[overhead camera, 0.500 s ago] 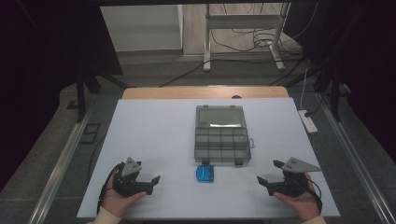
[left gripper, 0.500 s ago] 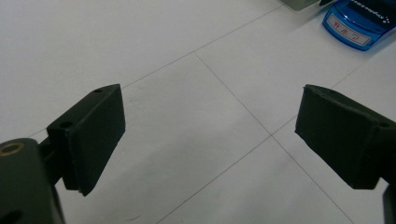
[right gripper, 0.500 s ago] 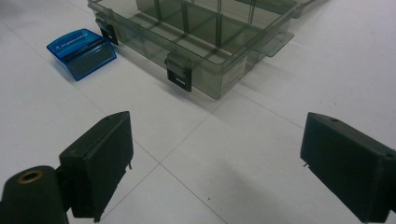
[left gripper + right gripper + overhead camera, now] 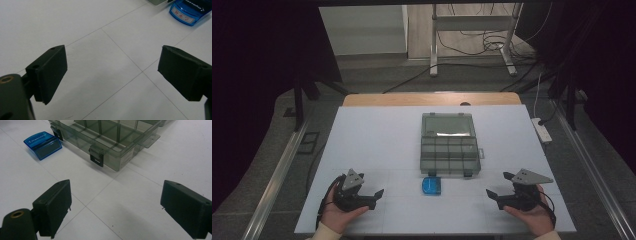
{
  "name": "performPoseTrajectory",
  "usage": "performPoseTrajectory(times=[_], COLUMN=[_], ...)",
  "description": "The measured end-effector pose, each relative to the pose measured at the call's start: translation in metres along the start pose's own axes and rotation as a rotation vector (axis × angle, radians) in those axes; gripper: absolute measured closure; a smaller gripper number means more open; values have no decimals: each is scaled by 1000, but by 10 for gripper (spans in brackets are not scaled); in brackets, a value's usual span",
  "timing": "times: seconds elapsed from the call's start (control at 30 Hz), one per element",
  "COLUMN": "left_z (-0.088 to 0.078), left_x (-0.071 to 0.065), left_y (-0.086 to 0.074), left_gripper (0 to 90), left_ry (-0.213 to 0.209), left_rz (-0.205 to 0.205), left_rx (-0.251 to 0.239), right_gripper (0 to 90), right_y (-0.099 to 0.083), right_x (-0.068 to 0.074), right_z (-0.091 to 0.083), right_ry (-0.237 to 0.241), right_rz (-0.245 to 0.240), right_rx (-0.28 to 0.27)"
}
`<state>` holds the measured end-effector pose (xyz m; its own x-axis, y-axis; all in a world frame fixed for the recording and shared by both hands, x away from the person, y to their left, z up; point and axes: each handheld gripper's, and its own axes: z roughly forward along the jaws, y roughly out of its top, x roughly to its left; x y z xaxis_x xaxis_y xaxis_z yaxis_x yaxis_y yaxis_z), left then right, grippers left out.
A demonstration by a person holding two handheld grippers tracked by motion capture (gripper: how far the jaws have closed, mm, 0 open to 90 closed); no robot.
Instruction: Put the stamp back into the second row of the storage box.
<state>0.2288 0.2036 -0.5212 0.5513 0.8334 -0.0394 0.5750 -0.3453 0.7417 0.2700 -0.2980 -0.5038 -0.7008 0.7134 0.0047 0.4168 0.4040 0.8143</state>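
Organizer box (image 4: 449, 145) sits mid-table, both tongs (image 4: 371, 195) (image 4: 501, 187) gaping empty near the front edge.

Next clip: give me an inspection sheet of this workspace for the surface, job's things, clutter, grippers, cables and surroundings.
Surface: white table top, thin seam lines, wooden edge at far side.
Job's things: grey compartment box, lid open, compartments look empty; small blue case just in front of it, closed.
Clutter: nothing seen.
Grippers: left gripper and right gripper both open, hand-held near the front edge, holding nothing.
Cables: power strip at the table's right edge; cords on the floor beyond.
Surroundings: dark room, metal stand behind.
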Motion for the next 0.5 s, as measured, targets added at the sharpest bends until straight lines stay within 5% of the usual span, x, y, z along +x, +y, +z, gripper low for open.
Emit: performPoseTrajectory(times=[0.5], left_z=[7], left_x=[-14], left_y=[19], left_gripper=[101], left_ry=[-64], left_rz=[77], left_rx=[2], right_gripper=[103], right_y=[0], right_x=[-1], right_z=[1], right_ry=[-2], right_rz=[4], right_rx=[3])
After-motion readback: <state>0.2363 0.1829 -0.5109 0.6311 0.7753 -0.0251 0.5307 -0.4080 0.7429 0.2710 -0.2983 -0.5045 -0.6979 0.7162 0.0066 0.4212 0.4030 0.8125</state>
